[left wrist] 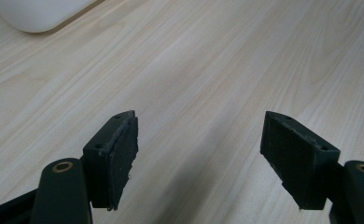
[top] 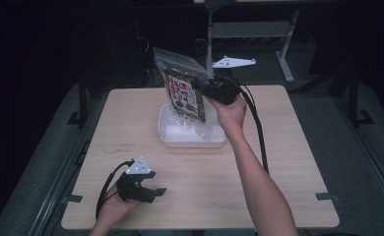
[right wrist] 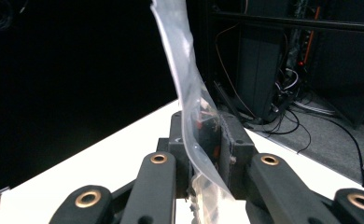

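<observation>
— Starting with the biggest thing, what fills the middle of the high view?
— A pale wooden table (top: 190,196). Just above its centre sits a white tray (top: 190,137).
— And the bag?
— A clear plastic bag (top: 182,88) with a printed card inside hangs tilted over the tray, upper middle of the frame, its lower edge down at the tray.
— Who has it?
— The right gripper (top: 210,89), jaws pinched tight on the bag's edge; the right gripper view shows the film (right wrist: 189,107) between the pads.
— The left gripper (top: 153,189)?
— Lower left, resting on the table, jaws spread wide, nothing between them.
</observation>
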Tool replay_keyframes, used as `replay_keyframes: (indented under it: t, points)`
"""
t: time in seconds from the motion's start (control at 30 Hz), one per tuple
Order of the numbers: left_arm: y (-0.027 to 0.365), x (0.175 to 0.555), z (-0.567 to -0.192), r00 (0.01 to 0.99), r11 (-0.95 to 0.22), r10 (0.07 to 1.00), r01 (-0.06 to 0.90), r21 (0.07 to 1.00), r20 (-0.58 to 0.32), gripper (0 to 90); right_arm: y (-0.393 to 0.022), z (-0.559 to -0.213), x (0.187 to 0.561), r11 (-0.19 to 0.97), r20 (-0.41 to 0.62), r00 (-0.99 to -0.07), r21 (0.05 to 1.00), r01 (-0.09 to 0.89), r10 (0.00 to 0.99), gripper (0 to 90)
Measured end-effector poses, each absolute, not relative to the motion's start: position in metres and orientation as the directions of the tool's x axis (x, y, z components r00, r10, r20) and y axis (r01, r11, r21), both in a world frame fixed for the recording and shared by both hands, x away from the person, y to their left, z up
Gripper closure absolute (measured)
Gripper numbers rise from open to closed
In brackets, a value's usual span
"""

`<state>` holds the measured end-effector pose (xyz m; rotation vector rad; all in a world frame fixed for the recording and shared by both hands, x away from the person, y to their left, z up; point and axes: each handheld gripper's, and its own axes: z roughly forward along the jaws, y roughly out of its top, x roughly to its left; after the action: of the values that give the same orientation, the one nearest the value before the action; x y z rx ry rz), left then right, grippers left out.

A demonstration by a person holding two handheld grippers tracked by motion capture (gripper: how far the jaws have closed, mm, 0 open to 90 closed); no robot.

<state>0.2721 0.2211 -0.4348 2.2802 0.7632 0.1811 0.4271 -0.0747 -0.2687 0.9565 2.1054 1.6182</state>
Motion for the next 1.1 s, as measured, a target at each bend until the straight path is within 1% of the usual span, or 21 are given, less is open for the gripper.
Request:
replay_keyframes:
  t: [0.43, 0.7, 1.1]
  points:
    - [0.223, 0.273, -0.435, 0.813, -0.564, 0.576, 0.475, 0.675, -0.09, 26.9, -0.061, -0.284, 0.435, 0.142, 0.143, -0.715, 0.936, 0.323, 0.684, 76.9]
    - [0.222, 0.272, -0.436, 0.813, -0.568, 0.575, 0.475, 0.672, -0.089, 26.8, -0.054, -0.301, 0.438, 0.158, 0.135, -0.71, 0.93, 0.331, 0.692, 76.9]
    - [0.224, 0.273, -0.435, 0.811, -0.562, 0.577, 0.477, 0.676, -0.093, 26.8, -0.049, -0.326, 0.44, 0.132, 0.148, -0.7, 0.935, 0.329, 0.699, 76.8]
